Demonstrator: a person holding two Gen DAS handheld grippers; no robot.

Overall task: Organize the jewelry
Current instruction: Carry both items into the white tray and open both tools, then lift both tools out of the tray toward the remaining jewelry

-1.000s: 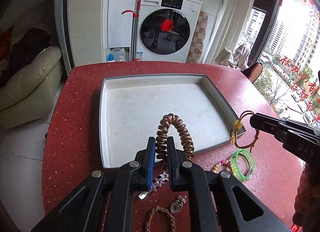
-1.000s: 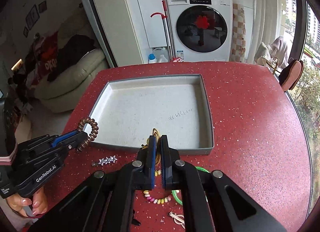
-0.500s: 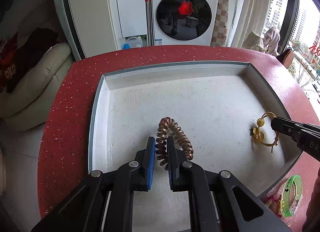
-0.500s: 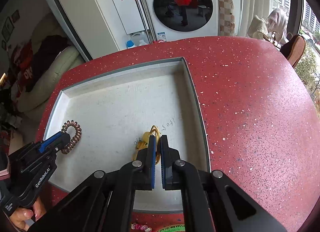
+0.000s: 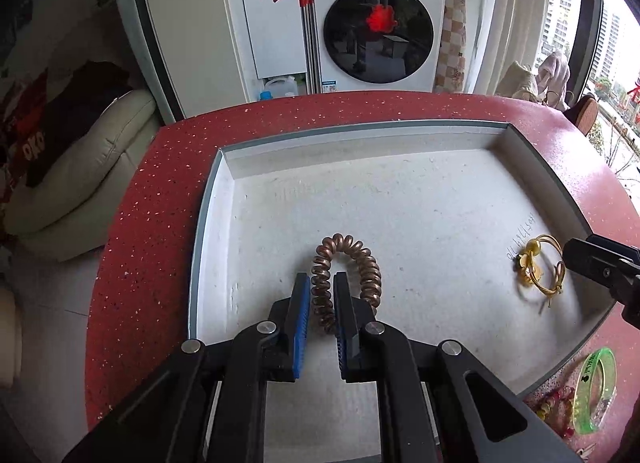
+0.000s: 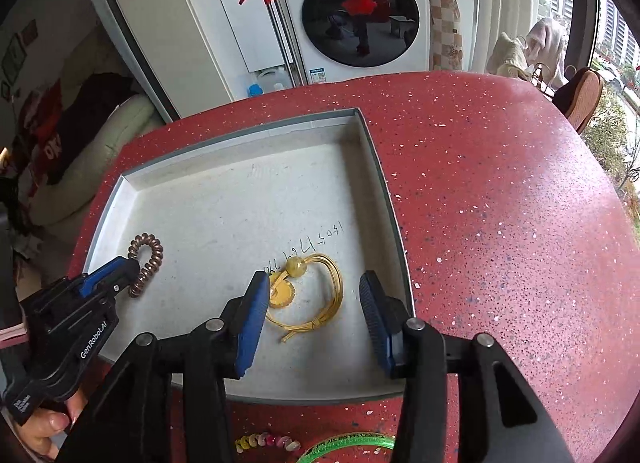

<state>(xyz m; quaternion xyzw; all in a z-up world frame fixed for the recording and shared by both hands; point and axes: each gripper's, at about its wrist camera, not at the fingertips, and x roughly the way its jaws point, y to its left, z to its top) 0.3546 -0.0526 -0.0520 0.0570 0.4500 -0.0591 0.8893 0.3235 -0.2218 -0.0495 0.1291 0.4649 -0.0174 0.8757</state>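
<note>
**Two pieces laid in the tray, both sets of fingers letting go**

Left wrist view: the left gripper (image 5: 321, 295) pointed steeply down over the tray (image 5: 208, 199) on the red worktop (image 5: 152, 199). Its fingers (image 5: 302, 303) were only a little apart and opening, with one side of the coil bracelet (image 5: 346, 275) between them; the pads looked just clear of it, though that was hard to be sure of. The coil lay on the tray floor near the front left. It looked light, springy and soft, so it would likely stretch or flop if lifted by one loop; a pinch across the coils should hold best. A green bangle (image 5: 596, 389) and beads (image 5: 554, 403) waited on the worktop outside the tray.

Right wrist view: the right gripper (image 6: 314, 295) also tilted steeply down at the tray's near right corner. Its fingers (image 6: 252, 323) stood well apart and were opening, touching nothing. The cord bracelet (image 6: 316, 295) lay between them on the tray floor, with a bead and a yellow charm. It looked light and limp, apt to snag; the charm or knot seemed the surest hold.
</note>
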